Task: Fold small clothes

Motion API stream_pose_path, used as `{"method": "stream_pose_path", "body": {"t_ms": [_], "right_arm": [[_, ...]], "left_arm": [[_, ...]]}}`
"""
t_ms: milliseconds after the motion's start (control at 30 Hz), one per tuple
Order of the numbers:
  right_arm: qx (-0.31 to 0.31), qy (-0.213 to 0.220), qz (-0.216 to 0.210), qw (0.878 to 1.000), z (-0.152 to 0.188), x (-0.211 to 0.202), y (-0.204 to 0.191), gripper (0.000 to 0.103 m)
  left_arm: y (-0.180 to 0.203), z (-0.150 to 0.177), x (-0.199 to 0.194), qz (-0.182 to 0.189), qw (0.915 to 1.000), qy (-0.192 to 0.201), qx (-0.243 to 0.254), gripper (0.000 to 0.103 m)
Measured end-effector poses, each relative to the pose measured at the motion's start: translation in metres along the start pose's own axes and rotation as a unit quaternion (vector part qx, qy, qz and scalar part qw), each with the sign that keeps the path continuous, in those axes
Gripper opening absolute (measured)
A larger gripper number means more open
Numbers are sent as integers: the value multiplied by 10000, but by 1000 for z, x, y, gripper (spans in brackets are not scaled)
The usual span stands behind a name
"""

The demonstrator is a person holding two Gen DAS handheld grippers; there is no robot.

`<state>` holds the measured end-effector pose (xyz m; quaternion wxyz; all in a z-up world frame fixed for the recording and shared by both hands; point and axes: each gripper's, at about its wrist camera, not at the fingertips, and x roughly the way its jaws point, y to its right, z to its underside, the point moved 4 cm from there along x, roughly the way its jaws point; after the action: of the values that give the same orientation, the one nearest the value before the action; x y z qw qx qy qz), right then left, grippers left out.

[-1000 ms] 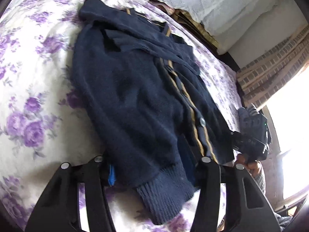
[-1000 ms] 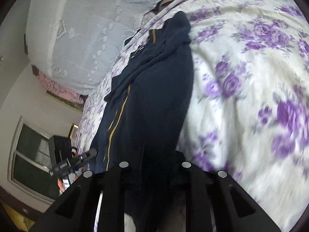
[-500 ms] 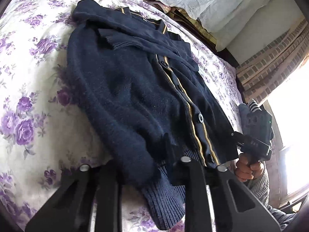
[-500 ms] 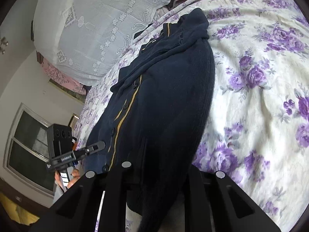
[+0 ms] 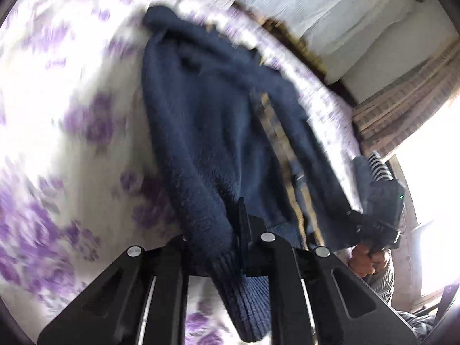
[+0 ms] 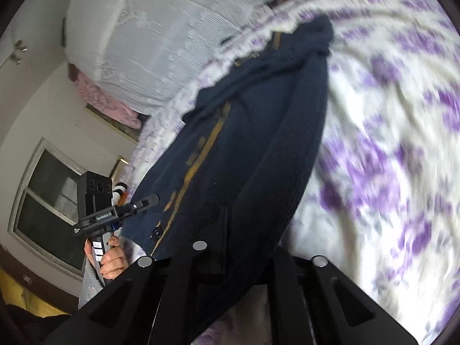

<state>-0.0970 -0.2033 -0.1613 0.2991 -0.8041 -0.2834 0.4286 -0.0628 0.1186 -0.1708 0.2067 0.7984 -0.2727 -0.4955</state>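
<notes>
A navy knit cardigan (image 5: 212, 132) with a mustard button band lies lengthwise on the purple-flowered bedspread (image 5: 57, 92); it also shows in the right wrist view (image 6: 258, 143). My left gripper (image 5: 218, 238) is shut on the cardigan's near hem at its left side, the ribbed edge hanging between the fingers. My right gripper (image 6: 235, 250) is shut on the near hem at the other side. Each view shows the other gripper: the right one (image 5: 382, 210) and the left one (image 6: 112, 212). The held hem is lifted off the bed.
A white lace-covered pile of bedding (image 6: 161, 34) sits beyond the cardigan's collar. A window (image 6: 49, 201) is on the wall at the left of the right wrist view. A brick wall (image 5: 402, 106) and bright light are at the right of the left wrist view.
Both grippers have closed on the near hem and lifted it. The views have swung and are now blurred with motion; the cardigan hangs stretched from the hem towards the collar.
</notes>
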Motion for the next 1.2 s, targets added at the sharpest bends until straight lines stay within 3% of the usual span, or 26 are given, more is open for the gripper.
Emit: {"method": "stream_pose_path", "body": {"t_ms": [67, 100, 167, 233, 300, 367, 633, 1200], "right_arm": [[42, 6, -9, 10000, 0, -1, 1, 19], [57, -15, -26, 10000, 0, 0, 2, 21], [52, -22, -24, 10000, 1, -1, 5, 22], [-51, 90, 75, 9999, 1, -3, 0, 21], [-270, 305, 139, 9991, -3, -9, -9, 20], [-375, 478, 137, 9981, -9, -13, -16, 13], [-325, 706, -213, 9967, -51, -19, -30, 12], [32, 1183, -480, 9918, -137, -11, -35, 12]], "left_arm": [[-5, -1, 4, 103, 9998, -82, -167, 18], [-5, -1, 3, 189, 9996, -84, -174, 27], [-3, -1, 2, 282, 9995, -82, -150, 31], [2, 0, 1, 131, 9999, -69, 8, 28], [7, -2, -4, 0, 9998, 63, 188, 13], [12, -10, -11, 24, 9995, 180, 271, 12], [24, -54, -28, 73, 9981, 435, 436, 12], [43, -141, -35, 167, 9942, 963, 454, 12]]}}
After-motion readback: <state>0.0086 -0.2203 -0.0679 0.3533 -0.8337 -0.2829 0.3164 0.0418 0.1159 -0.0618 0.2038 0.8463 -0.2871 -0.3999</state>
